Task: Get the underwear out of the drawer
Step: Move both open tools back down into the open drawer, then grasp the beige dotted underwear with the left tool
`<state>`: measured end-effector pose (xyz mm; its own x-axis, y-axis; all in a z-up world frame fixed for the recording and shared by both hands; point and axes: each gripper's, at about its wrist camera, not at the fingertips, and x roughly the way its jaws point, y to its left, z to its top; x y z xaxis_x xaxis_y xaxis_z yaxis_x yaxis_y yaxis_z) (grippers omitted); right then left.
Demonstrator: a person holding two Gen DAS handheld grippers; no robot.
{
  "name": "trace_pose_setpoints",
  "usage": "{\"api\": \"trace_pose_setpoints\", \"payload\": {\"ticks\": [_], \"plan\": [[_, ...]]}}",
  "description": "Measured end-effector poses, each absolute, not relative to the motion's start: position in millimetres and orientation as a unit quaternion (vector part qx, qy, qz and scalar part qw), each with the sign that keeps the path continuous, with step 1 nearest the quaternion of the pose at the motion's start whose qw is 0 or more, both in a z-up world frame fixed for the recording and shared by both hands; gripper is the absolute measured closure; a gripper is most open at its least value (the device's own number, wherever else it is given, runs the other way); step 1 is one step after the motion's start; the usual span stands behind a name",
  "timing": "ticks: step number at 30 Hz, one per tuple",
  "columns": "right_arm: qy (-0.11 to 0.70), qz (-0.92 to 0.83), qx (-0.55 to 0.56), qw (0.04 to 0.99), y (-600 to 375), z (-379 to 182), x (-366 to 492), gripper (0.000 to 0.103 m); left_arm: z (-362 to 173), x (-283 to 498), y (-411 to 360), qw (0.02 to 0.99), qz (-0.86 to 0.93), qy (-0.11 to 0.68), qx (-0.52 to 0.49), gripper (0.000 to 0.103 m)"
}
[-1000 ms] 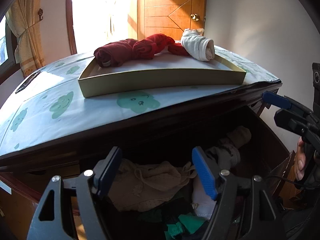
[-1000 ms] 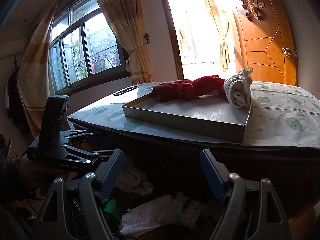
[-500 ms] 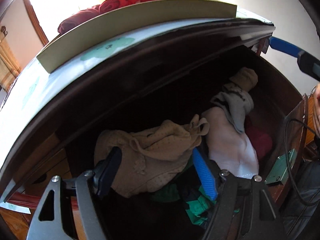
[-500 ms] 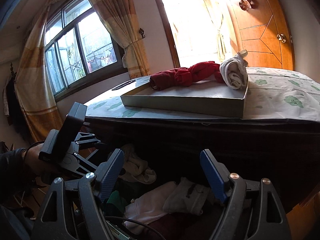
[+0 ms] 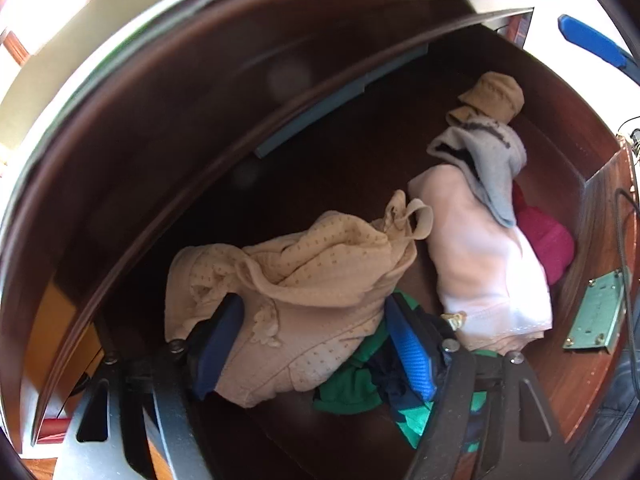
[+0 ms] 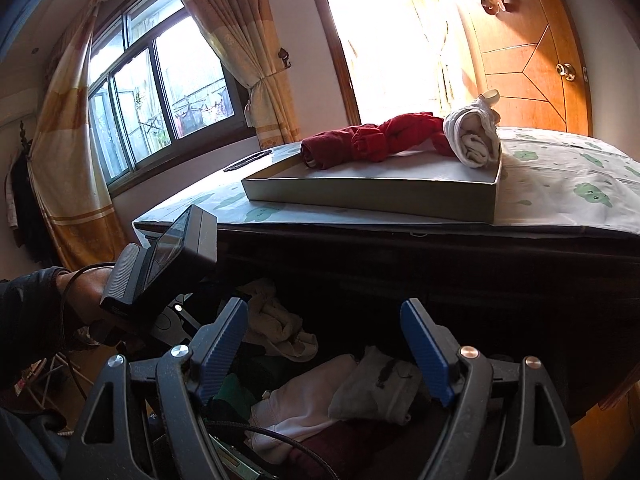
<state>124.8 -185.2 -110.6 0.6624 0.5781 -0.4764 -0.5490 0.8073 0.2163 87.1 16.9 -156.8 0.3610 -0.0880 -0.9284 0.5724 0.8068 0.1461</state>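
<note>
Beige, dotted fabric fills the space in front of my left gripper [image 5: 312,344] — a crumpled piece of underwear [image 5: 296,280] lying in the open drawer [image 5: 600,216]. My left jaws stand apart, one blue pad on each side of the beige cloth's near edge; whether the pads press on it I cannot tell, and the cloth lies slack on the drawer floor. Under its right side sits a green and dark blue garment [image 5: 360,384]. Just to the right lies a white folded piece [image 5: 488,264], with a grey one [image 5: 488,160] draped over its far end, a tan roll [image 5: 494,94] beyond that against the back, and a magenta piece [image 5: 548,240] tucked beside the drawer's right wall.

My right gripper [image 6: 332,344] hangs above the drawer's front, jaws wide with nothing between them. Past its pads I see the white and grey pieces below. My left hand [image 6: 86,292] shows at the left, wrapped round its gripper's handle.

On the counter [image 6: 560,192] above, covered by a cloth with green prints, stands a shallow cardboard tray [image 6: 372,192] — in it a dark red roll [image 6: 332,148], a brighter red one [image 6: 400,136] and a white roll [image 6: 474,136], touching in a row.
</note>
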Motion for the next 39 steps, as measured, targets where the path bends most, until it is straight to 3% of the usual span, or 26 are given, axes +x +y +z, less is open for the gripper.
{"api": "trace_pose_setpoints", "payload": {"ticks": [9, 12, 14, 19, 32, 39], "plan": [[0.276, 0.313, 0.023, 0.908, -179, -113, 126, 0.022, -164, 95, 14, 0.781, -0.219, 0.538, 0.23, 0.029], [0.276, 0.315, 0.022, 0.908, -177, -114, 125, 0.022, -162, 99, 18, 0.784, -0.221, 0.537, 0.222, 0.046], [0.276, 0.316, 0.02, 0.908, -176, -115, 125, 0.022, -159, 100, 23, 0.788, -0.213, 0.534, 0.219, 0.066], [0.281, 0.321, 0.021, 0.904, -176, -116, 128, 0.022, -150, 92, 31, 0.801, -0.203, 0.523, 0.208, 0.08], [0.362, 0.385, 0.075, 0.846, -169, -116, 154, 0.022, -94, 33, 101, 0.883, -0.176, 0.433, 0.034, 0.083], [0.431, 0.402, -0.014, 0.808, -109, -126, 164, 0.022, -84, 13, 112, 0.905, -0.152, 0.392, -0.062, 0.083]]}}
